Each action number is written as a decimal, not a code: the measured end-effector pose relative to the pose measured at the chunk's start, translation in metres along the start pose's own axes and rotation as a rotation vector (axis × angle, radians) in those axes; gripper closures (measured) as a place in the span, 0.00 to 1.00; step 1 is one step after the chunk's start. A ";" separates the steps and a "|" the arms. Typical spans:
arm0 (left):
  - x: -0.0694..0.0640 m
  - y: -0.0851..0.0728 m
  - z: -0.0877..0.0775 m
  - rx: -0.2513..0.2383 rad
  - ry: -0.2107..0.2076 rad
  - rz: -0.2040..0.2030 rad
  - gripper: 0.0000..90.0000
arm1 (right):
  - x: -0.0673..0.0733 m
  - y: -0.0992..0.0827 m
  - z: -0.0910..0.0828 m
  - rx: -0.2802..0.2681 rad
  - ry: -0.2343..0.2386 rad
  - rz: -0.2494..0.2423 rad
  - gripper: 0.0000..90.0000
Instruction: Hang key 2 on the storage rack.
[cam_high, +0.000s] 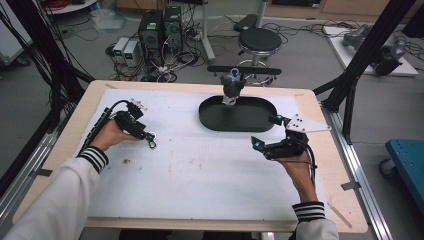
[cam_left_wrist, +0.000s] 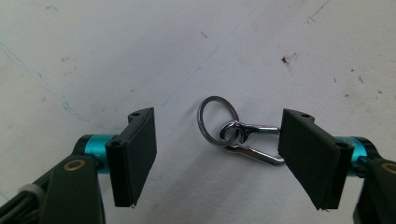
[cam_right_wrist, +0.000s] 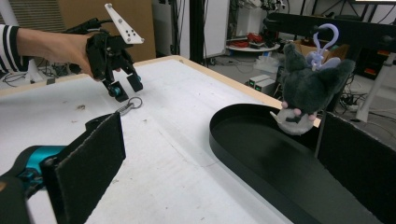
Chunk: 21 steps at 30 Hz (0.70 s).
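Observation:
A metal key ring with a snap clasp (cam_left_wrist: 218, 122) lies flat on the white mat (cam_high: 200, 170). My left gripper (cam_left_wrist: 219, 158) hangs open just over it, one jaw on each side, and the right pad (cam_left_wrist: 308, 154) is close to the clasp's end. In the high view the ring (cam_high: 151, 143) lies at the tip of the left gripper (cam_high: 149, 136). A grey plush toy (cam_right_wrist: 306, 88) hangs by a lilac hook (cam_right_wrist: 327, 35) above a black oval tray (cam_right_wrist: 261, 154). My right gripper (cam_high: 265, 131) is open and holds nothing, just right of the tray (cam_high: 210, 122).
The plush (cam_high: 231, 87) hangs from a black crossbar (cam_high: 245, 70) at the table's far edge. Beyond the table stand a stool (cam_high: 259, 40) and computer towers (cam_high: 155, 27) with cables. The right gripper view shows the left gripper (cam_right_wrist: 126, 86) over the ring (cam_right_wrist: 130, 105).

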<state>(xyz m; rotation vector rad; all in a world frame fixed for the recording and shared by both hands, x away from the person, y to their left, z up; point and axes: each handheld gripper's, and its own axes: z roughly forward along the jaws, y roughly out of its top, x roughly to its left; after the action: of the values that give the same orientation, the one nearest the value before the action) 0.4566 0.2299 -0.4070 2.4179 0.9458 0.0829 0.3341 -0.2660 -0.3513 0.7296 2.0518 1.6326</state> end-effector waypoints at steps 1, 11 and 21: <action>0.000 0.000 0.000 0.000 -0.005 -0.010 0.33 | -0.001 0.000 0.000 -0.001 -0.002 -0.004 0.01; 0.001 0.000 0.002 0.017 -0.022 -0.036 0.45 | 0.000 0.000 0.001 0.005 -0.002 0.004 0.01; 0.001 0.001 0.005 0.028 -0.030 -0.057 0.55 | -0.001 -0.001 0.003 0.009 -0.001 -0.001 0.01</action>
<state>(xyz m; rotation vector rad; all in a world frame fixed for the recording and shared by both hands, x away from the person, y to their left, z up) 0.4591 0.2277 -0.4108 2.4084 1.0079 0.0126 0.3362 -0.2645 -0.3527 0.7322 2.0601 1.6224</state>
